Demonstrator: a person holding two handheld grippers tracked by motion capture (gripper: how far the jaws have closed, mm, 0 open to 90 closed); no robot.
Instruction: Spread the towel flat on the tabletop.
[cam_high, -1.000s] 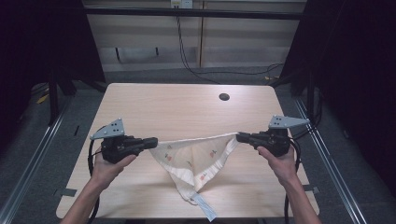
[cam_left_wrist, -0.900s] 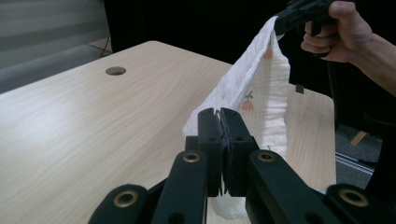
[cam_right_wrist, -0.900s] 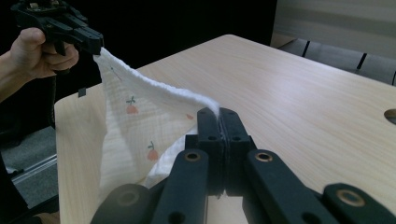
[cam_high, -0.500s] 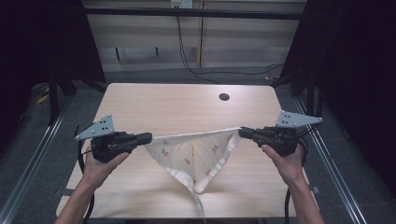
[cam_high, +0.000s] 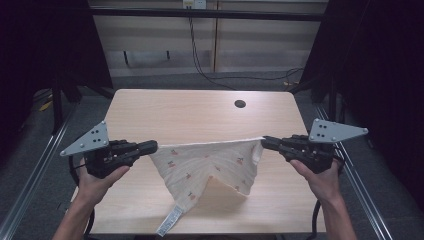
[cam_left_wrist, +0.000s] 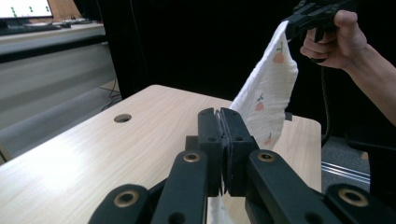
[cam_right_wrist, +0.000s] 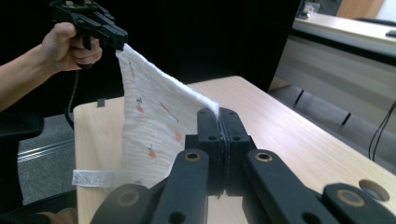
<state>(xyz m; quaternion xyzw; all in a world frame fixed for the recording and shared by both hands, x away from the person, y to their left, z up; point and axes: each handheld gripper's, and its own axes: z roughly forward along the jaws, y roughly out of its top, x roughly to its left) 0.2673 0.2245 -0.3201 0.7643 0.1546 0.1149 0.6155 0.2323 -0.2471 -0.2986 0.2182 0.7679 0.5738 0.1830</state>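
From the high view we see both forearms come in from the bottom edge, each hand wrapped around a gripper held level above the table (cam_high: 200, 107). The left gripper (cam_high: 154, 145) points inward from the left, the right gripper (cam_high: 264, 142) inward from the right, and between them hangs the cloth (cam_high: 210, 165), white with small fruit prints. Its top edge runs nearly taut from one tool to the other, well in front of the round hole (cam_high: 240, 104) in the tabletop. The cloth's lower folds sag toward the table, and its label (cam_high: 170, 220) trails at the near edge; we cannot tell whether the folds touch the wood. Both elbows are cut off by the frame.

In the left gripper view the left gripper (cam_left_wrist: 220, 114) has its jaws pressed together, pinching a corner of the cloth (cam_left_wrist: 266, 100), most of which is hidden behind the jaws. The cloth rises away from the hole (cam_left_wrist: 122, 118) to the far hand (cam_left_wrist: 334, 39), whose tool is partly cut off at the top.

In the right gripper view the right gripper (cam_right_wrist: 219, 114) is likewise clamped tight on the cloth (cam_right_wrist: 154, 119) edge. The far hand (cam_right_wrist: 70, 44) holds the opposite corner high, its fist closed round the handle. The label (cam_right_wrist: 91, 178) lies at the table's near edge.
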